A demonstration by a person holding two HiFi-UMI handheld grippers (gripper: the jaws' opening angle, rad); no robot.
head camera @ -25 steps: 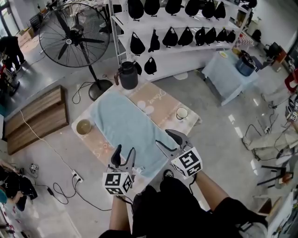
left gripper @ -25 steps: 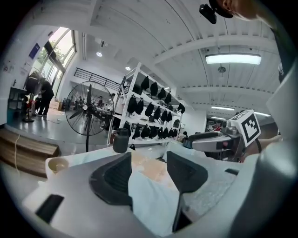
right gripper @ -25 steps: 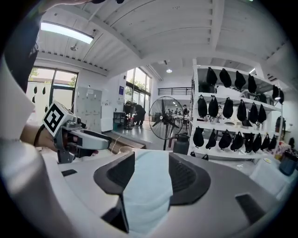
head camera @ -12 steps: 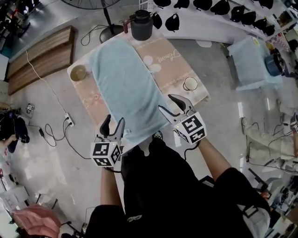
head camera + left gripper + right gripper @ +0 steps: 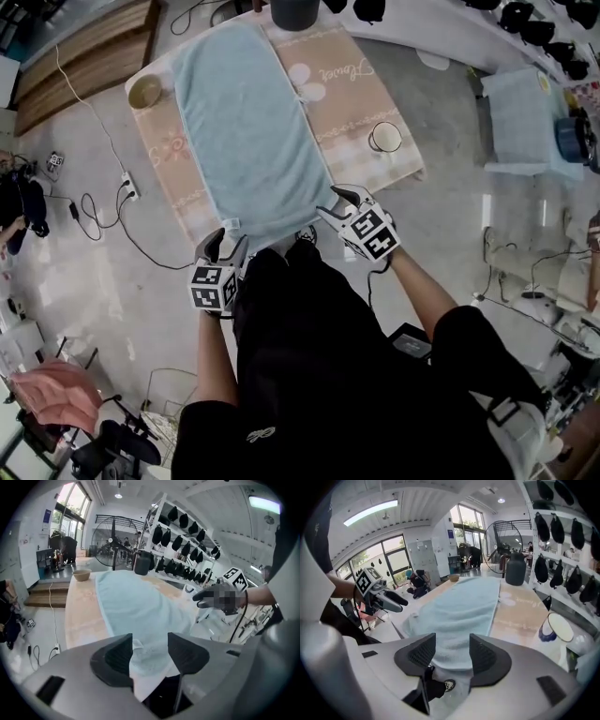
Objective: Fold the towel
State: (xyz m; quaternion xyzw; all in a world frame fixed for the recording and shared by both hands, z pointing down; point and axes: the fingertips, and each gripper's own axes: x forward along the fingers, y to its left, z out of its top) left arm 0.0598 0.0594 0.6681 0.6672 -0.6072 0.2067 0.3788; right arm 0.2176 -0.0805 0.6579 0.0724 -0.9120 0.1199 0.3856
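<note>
- The towel (image 5: 248, 131) is light blue and laid out flat, lengthwise, on the table (image 5: 352, 103). Its near end comes right up to the table edge closest to the person.
- The left gripper (image 5: 223, 246) is at the towel's near left corner. Its jaws are spread apart with the corner sitting loosely in the gap, not pinched.
- The right gripper (image 5: 339, 202) is at the near right corner. Its jaws are apart too, and in its own view the towel's near edge lines up with the gap.
- The table has a beige patterned cloth under the towel.
- A bowl (image 5: 145, 91) sits just left of the towel near the far end, and a cup (image 5: 384, 138) sits well off to the right.
- A dark jug (image 5: 292, 9) stands at the far end of the table.
</note>
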